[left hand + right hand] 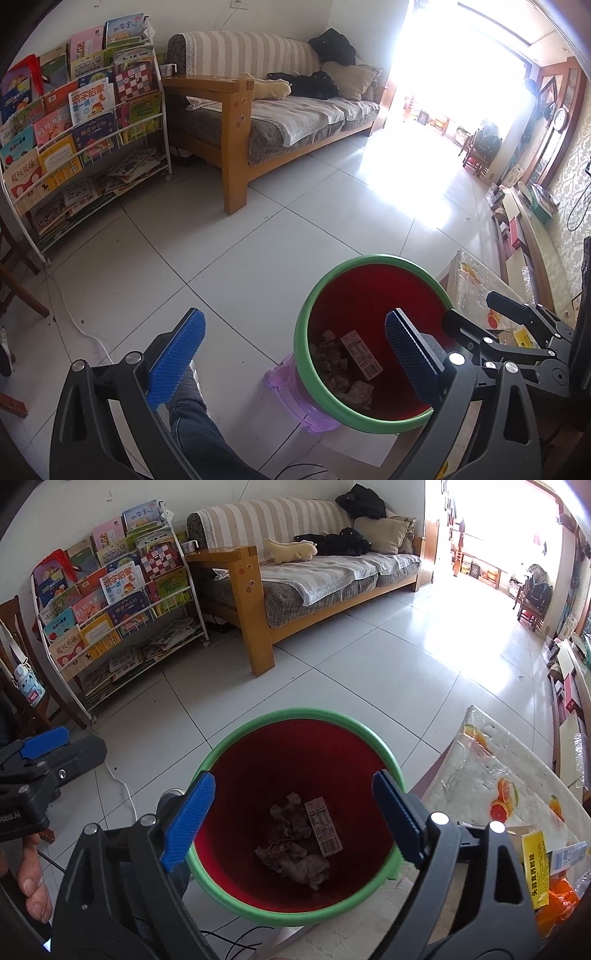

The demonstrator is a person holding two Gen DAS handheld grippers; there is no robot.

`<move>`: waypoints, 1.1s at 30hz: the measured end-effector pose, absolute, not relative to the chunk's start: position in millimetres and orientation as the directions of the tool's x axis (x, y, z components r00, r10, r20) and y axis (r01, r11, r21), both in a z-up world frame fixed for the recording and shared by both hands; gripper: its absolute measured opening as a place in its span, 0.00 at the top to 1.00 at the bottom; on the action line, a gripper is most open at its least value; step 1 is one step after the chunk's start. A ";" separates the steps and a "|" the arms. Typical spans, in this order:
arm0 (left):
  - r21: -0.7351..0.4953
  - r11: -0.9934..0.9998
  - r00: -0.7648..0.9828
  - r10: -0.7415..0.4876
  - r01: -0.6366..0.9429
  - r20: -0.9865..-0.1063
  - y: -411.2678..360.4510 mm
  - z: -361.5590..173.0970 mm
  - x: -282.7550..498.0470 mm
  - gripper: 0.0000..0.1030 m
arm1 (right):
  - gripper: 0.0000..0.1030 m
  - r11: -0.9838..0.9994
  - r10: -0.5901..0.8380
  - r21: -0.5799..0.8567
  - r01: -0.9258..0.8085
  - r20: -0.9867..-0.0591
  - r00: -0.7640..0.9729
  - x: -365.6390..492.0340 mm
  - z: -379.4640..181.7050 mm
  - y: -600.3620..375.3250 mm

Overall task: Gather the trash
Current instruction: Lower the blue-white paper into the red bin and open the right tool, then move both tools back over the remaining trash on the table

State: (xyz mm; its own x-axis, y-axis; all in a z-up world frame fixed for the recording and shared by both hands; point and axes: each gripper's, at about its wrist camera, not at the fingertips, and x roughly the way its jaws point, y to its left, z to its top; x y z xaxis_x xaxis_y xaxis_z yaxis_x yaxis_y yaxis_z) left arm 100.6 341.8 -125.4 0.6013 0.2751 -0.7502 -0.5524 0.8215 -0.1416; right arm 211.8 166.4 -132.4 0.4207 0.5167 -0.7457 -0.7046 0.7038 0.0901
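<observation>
Trash, crumpled grey paper wads [291, 856] and a small printed carton [324, 831], lies at the bottom of the red bin with a green rim [295, 716]; it looks light and crushable, best pinched across a fold. Left gripper [295, 354] and right gripper [291, 818] hover spread wide, empty.

Red bin [295, 760], green rim, upright below my claw; crumpled paper [295, 856] and flat carton [324, 830] lie inside
</observation>
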 end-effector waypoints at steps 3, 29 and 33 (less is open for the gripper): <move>-0.140 0.833 0.608 0.265 -0.535 -0.749 335.1 -121.1 102.5 0.09 | 0.09 0.713 0.520 0.087 -0.696 -0.732 0.441 210.8 -123.0 158.3; -0.180 0.974 0.672 -0.040 -0.139 -0.739 121.6 -94.7 113.2 0.08 | 0.04 0.947 0.245 0.023 -0.319 -0.693 0.678 147.4 -82.2 -135.3; -0.139 0.988 0.644 -0.061 -0.070 -0.762 83.1 -105.2 120.2 0.08 | 0.04 0.966 0.197 0.013 -0.260 -0.688 0.699 144.0 -82.1 -177.5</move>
